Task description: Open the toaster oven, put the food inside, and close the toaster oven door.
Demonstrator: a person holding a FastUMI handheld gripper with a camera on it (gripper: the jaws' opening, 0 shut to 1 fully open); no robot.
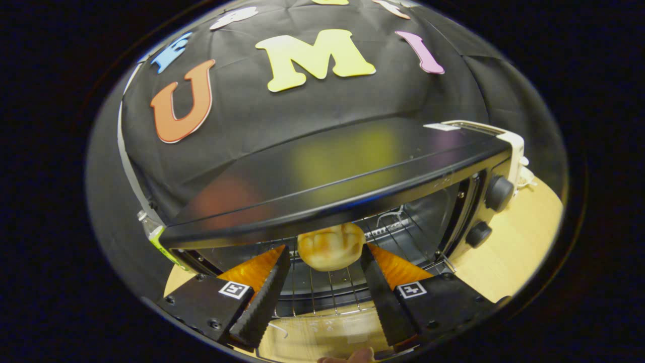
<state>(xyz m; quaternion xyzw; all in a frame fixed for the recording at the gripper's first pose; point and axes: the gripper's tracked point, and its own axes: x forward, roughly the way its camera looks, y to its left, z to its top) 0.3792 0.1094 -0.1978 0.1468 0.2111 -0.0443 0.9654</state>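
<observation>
The toaster oven (327, 176) stands open, its black top close above my fingers. Its door (322, 330) is folded down flat beneath them. A golden bread roll (330, 247) rests on the wire rack (322, 290) inside the oven's mouth. My gripper (325, 250) is open, its two fingertips reaching just into the oven on either side of the roll. The left fingertip (282, 257) stands a little clear of the roll. The right fingertip (367, 257) is at the roll's edge, and whether it touches I cannot tell.
Two black knobs (498, 193) sit on the oven's white right panel. The wooden table (524, 237) spreads to the right of the oven. A small green-capped object (151, 232) shows by the oven's left corner. A person's fingertip (352, 357) shows behind the fingers.
</observation>
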